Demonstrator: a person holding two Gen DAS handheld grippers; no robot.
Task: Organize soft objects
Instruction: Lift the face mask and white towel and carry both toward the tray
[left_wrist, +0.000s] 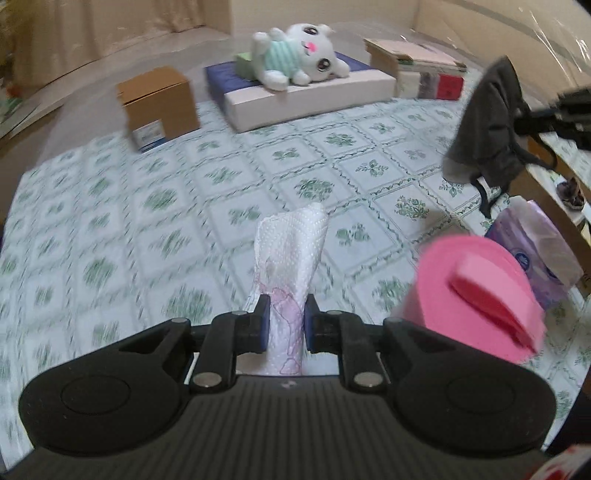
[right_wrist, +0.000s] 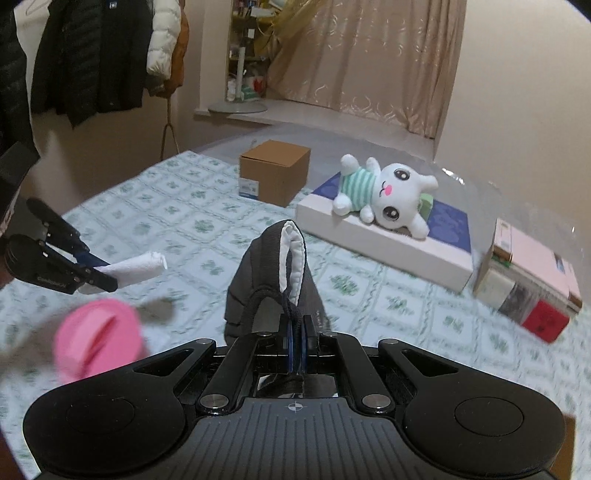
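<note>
My left gripper (left_wrist: 286, 314) is shut on a rolled white paper towel (left_wrist: 291, 251) with a faint pink print, which sticks out past the fingertips above the table. In the right wrist view the same left gripper (right_wrist: 99, 275) shows at the left with the paper towel (right_wrist: 138, 271) in it. My right gripper (right_wrist: 297, 332) is shut on the cord edge of a dark grey cloth mask (right_wrist: 258, 273) with white lining. The mask (left_wrist: 484, 122) hangs from the right gripper (left_wrist: 524, 120) at the upper right of the left wrist view. A white plush bunny (right_wrist: 384, 195) lies on a flat box.
A green-patterned tablecloth (left_wrist: 221, 177) covers the table. On it are a pink foam roll (left_wrist: 476, 291), a purple tissue pack (left_wrist: 532, 251), a brown cardboard box (right_wrist: 273, 170), a flat white and blue box (right_wrist: 388, 247) and stacked small boxes (right_wrist: 532, 280). Coats (right_wrist: 92, 55) hang at the far left.
</note>
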